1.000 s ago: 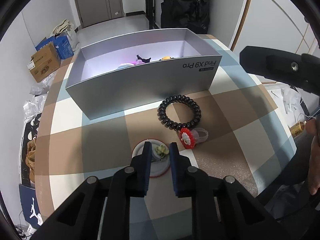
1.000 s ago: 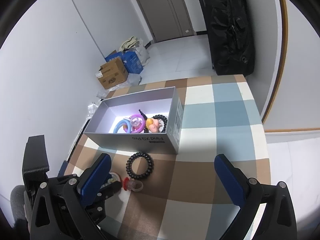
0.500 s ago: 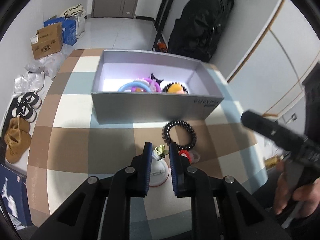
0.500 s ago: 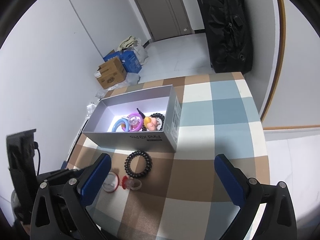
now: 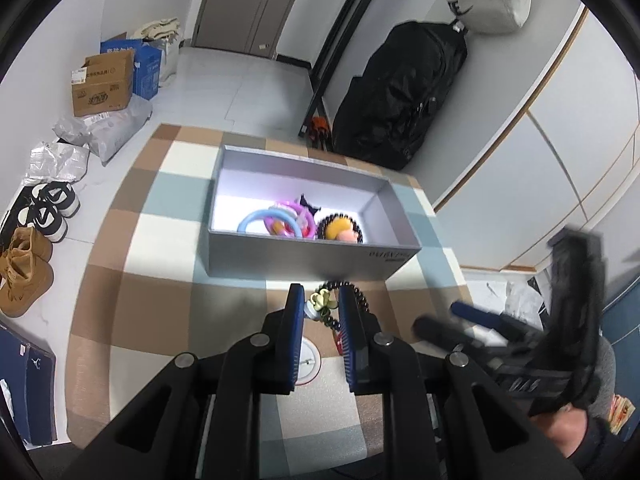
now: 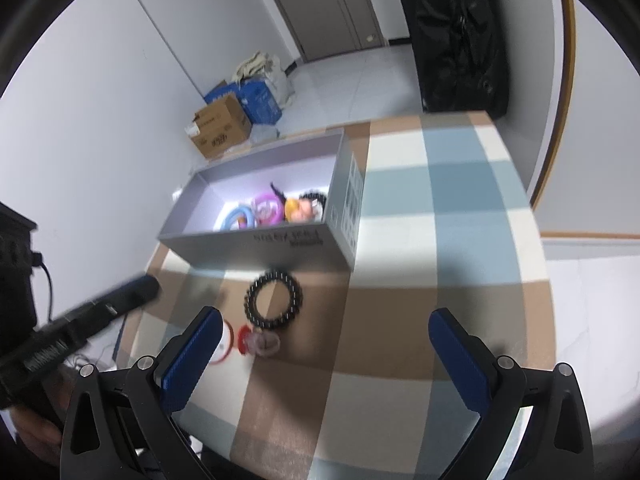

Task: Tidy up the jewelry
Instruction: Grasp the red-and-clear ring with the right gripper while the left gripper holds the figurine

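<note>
Between L fingers: left gripper (image 5: 322, 307) clamped on small green flower ring (image 5: 321, 301), lifted above checked table (image 5: 160, 304).
R side: right gripper (image 6: 326, 330) jaws wide apart, nothing held.
Below on table: black coil bracelet (image 6: 274, 300), red ring (image 6: 245, 340), white round dish (image 6: 226, 342).
Beyond: grey box (image 5: 296, 258) w/ colourful hair ties inside.
</note>
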`<state>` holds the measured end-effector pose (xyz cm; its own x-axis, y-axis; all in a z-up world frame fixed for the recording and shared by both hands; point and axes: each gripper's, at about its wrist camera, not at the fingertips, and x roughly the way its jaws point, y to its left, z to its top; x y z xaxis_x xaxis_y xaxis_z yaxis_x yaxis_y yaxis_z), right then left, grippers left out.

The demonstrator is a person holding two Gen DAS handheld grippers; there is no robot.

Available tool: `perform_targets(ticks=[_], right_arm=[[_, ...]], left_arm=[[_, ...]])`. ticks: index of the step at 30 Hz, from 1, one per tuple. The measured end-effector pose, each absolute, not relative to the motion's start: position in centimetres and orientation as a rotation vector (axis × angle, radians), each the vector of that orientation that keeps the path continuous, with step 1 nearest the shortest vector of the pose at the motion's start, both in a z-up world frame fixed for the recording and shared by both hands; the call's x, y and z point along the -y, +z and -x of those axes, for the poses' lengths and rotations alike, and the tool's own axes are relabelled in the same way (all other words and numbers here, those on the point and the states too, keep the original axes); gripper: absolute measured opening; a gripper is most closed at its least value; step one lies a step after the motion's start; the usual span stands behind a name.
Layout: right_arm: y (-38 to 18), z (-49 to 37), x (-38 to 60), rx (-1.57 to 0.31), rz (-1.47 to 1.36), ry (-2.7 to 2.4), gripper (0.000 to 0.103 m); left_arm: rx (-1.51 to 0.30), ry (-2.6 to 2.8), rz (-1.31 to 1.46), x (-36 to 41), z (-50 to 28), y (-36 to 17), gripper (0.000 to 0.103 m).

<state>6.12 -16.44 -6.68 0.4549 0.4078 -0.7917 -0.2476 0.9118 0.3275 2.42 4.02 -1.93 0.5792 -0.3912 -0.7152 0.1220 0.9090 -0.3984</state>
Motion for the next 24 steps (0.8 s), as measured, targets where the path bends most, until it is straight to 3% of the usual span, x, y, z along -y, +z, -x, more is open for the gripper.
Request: perform_targets(ticks=[7, 10, 22, 24], right_arm=[[-8.0, -5.0, 14.2, -1.058, -0.113, 0.468, 0.102], [-8.3, -4.8, 13.3, -1.065, -0.103, 0.504, 0.097], [-9.1, -4.9, 10.4, -1.076, -0.014, 0.543, 0.063], [-9.1, -4.9, 10.1, -1.075, -0.004, 0.543, 0.051]], left_arm=[[-0.880, -0.266, 0.367, -5.5, -2.4, -1.3, 0.012], [-0.877, -0.259, 0.380, -6.1, -2.4, -1.2, 0.012], [-0.868, -0.247, 0.397, -7.3, -2.5, -1.3, 0.012], [-0.871, -0.238, 0.392, -7.4, -2.5, -1.4, 0.012]])
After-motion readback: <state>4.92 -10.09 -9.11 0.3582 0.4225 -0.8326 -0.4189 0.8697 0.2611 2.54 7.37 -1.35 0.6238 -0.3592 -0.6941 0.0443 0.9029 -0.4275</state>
